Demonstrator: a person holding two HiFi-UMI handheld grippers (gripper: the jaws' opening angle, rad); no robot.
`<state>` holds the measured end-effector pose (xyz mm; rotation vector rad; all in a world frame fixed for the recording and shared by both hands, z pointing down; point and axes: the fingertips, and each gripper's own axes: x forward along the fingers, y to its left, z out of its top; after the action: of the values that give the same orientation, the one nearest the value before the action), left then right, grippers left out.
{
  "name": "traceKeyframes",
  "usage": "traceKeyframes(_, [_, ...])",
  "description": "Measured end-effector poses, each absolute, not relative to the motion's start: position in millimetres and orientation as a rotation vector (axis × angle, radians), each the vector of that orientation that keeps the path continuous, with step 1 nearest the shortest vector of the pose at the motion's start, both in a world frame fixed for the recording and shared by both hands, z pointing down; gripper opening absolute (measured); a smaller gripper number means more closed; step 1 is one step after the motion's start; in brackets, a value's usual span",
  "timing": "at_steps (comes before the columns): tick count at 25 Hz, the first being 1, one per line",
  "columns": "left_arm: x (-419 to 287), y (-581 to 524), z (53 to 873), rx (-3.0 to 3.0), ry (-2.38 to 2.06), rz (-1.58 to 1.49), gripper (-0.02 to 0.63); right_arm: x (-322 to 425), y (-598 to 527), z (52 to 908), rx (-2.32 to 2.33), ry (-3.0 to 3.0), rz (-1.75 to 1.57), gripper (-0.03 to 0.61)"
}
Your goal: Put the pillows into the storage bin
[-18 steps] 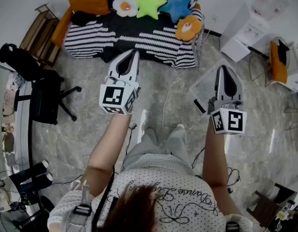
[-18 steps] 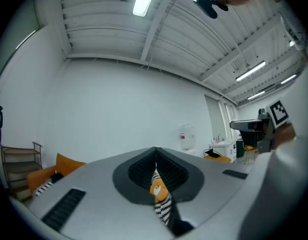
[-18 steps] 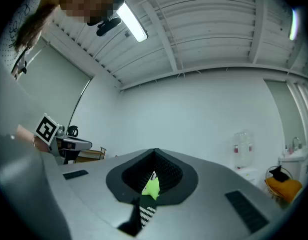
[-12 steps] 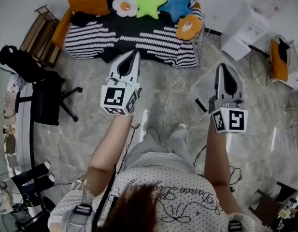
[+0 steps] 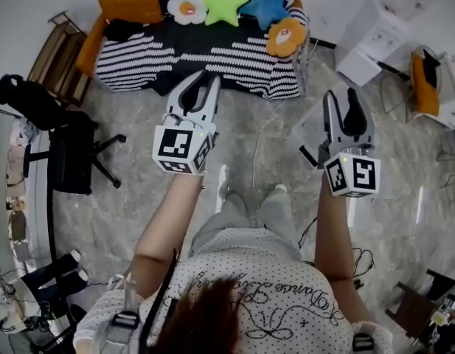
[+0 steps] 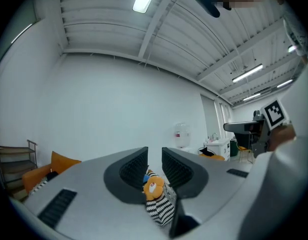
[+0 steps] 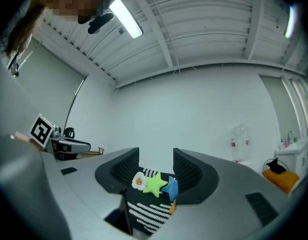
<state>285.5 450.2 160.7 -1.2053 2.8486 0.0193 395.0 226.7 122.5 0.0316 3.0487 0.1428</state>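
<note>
Held out in front of the person, the left gripper (image 5: 207,78) had its jaws only a narrow slit apart with nothing between them. The right gripper (image 5: 340,94) stood wider open and was just as empty. Each carried a cube of black-and-white square markers. The person's dotted shirt (image 5: 249,271) bore a line of cursive print that I could not read with any confidence.

Under the right gripper a clear storage bin (image 5: 307,126) sat on the marbled floor (image 5: 139,220), and a thin cable (image 5: 258,150) trailed between the two arms toward the sofa. A black office chair (image 5: 72,153) stood off to the left.

Beyond the grippers, well apart from the bin, the sofa (image 5: 212,54) under its black-and-white striped throw held the pillows: a white flower pillow (image 5: 186,9), a green star pillow (image 5: 224,3) and a blue star pillow (image 5: 267,3) in a row along the back, and an orange flower pillow (image 5: 286,37) at the right end. A plain orange cushion (image 5: 127,4) lay at the left end.

Only the head view showed the bin and floor. The left gripper view framed just the orange flower pillow in its slit, while the right gripper view framed the other three. Both also caught strip lights overhead and a water dispenser (image 6: 181,134) by the far wall, its label too small to read.
</note>
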Motion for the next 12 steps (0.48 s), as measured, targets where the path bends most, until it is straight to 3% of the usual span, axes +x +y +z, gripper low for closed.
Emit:
traceKeyframes(7, [273.7,443.6,156.4,-1.197,2.835,-0.009,0.186,384.7,229.7,121.6,0.060,3.026,0.093,0.272])
traceKeyframes(12, [252.5,425.8,159.4,-1.161,2.857,0.001,0.231,354.0,214.2,125.0,0.110,3.029,0.073,0.281])
